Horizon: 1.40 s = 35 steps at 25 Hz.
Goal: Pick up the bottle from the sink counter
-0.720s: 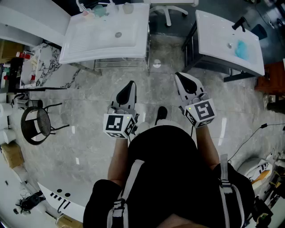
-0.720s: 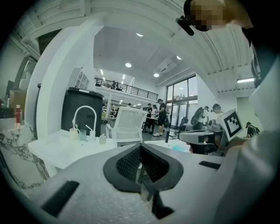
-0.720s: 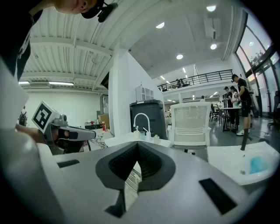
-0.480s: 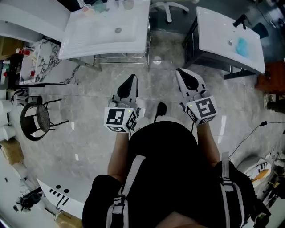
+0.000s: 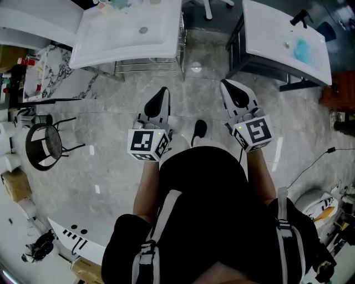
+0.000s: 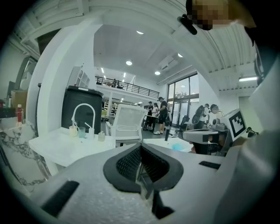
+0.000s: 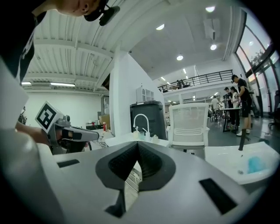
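The white sink counter (image 5: pixel 127 39) stands ahead at the upper left of the head view, well beyond both grippers. In the left gripper view a small pale bottle (image 6: pixel 101 136) stands on the counter (image 6: pixel 57 146) beside two cups and a white arched faucet (image 6: pixel 83 113). The right gripper view shows the same bottle (image 7: pixel 154 138) near the faucet (image 7: pixel 141 120). My left gripper (image 5: pixel 161 95) and right gripper (image 5: pixel 233 89) are held side by side over the floor. Both are shut with nothing between their jaws, far from the bottle.
A second white sink counter (image 5: pixel 277 39) with a blue item (image 5: pixel 301 51) and a black faucet (image 5: pixel 298 16) stands at the upper right. A black wire stool (image 5: pixel 44 150) is at the left and a white chair (image 6: pixel 127 124) behind the counters. People (image 6: pixel 159 113) stand in the background.
Both sink counters have slid a little toward the top of the head view. The grippers keep the same stance, shut and side by side.
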{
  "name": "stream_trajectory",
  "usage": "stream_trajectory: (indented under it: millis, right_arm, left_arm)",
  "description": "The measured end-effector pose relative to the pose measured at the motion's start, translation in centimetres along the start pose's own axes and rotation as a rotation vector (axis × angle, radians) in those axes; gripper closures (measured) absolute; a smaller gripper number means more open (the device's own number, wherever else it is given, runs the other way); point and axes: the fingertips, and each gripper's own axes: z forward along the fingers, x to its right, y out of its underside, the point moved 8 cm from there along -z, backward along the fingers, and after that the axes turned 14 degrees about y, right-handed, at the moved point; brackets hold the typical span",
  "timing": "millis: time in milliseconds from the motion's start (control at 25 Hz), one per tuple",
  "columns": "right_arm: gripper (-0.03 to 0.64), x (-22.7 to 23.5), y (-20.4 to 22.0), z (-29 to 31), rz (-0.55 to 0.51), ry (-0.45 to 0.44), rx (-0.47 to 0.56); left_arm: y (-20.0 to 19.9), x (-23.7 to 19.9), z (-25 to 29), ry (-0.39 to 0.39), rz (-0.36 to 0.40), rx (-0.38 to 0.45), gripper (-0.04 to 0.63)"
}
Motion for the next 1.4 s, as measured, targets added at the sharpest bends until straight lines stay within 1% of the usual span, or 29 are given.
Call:
stream_trajectory:
  millis: [320,440,520,760,920,1120,1240,1400]
  right_arm:
    - [0.614,0.3,1.3,0.1,0.044,0.036,-0.040]
    - [0.614,0.3,1.6,0.7,0.055,0.055,-0.053]
    - [0.614,0.4,1.5,1.5,0.060,0.071,-0.056]
    - [0.614,1.4,0.8,4.4,0.048,0.107,-0.073]
    - [0.614,1.9,-0.8,7.5,0.040,0.135,-0.064]
    - [0.614,2.0,-2.9,11.9,0.035,0.168,-0.046]
    - [0.614,1.4,-3.8,14.2,0.043,0.191,-0.037]
    - [0.614,0.3,-4.3,17.0,0.048,0.206,-0.034]
  left_arm:
    - [0.7,-0.5,0.1,0.003,-0.013,-0.030,0.577]
    - [0.9,-1.1,0.5,0.017,0.002,-0.044,0.577]
    - [0.9,-1.9,1.1,0.029,0.006,-0.047,0.577]
    - [0.2,-5.0,4.6,0.080,-0.013,-0.034,0.577]
    - [-1.2,-7.9,7.1,0.126,-0.008,-0.031,0.577]
    - [-3.7,-12.5,9.8,0.162,0.011,-0.010,0.577]
    - [-4.9,-14.9,10.8,0.183,0.023,-0.003,0.577]
    - [-5.4,-18.1,11.6,0.202,0.024,0.001,0.577]
